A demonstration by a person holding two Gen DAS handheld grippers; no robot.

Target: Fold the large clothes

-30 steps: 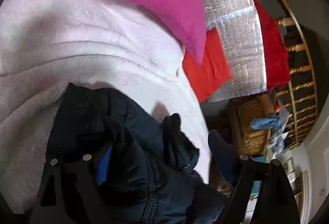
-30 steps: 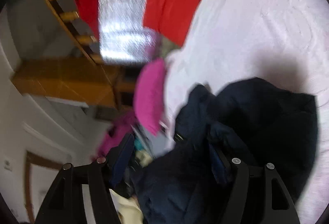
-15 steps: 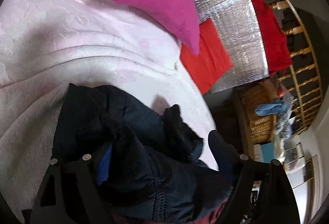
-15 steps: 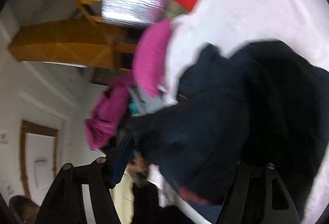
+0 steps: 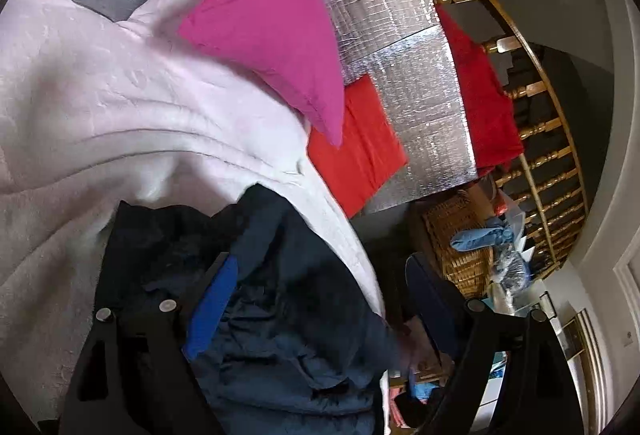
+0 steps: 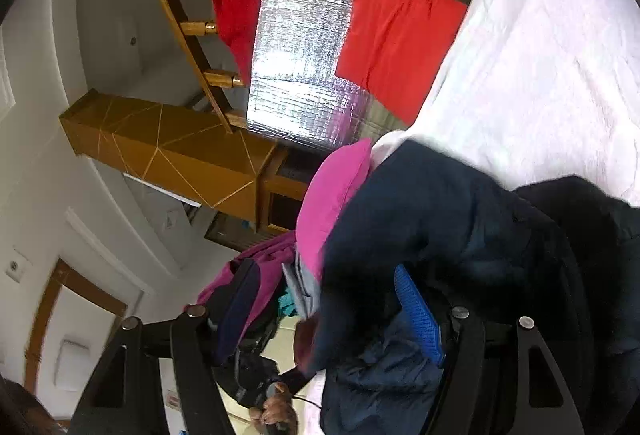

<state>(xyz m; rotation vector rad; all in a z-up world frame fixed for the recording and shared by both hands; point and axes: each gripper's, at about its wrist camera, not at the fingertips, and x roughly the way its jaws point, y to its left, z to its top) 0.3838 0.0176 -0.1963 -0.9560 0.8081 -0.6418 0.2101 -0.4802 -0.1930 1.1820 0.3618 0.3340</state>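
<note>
— Jacket point(image 5: 280, 299), dark navy and puffy, lay bunched in the lower middle of the left wrist view, on the pale pink blanket point(image 5: 120, 107) near its right edge. Where was the risk?

— It sat close to that edge. Some of it already seemed to spill over at the lower right, so a pull that way could have dragged the whole thing off.

— And the grips?

— The left gripper point(image 5: 320, 299) was spread wide, fabric lying between its fingers but not pinched. The right gripper point(image 6: 332, 311) was spread too, its blue pad point(image 6: 418, 319) lying against the jacket point(image 6: 440, 235); I couldn't tell whether it held anything.

— So a lift then might have failed?

— I judged so. Slippery, bulky cloth would likely have slid out or come up in one lump. The magenta pillow point(image 5: 276, 35), in the upper middle, might also have been snagged.
</note>
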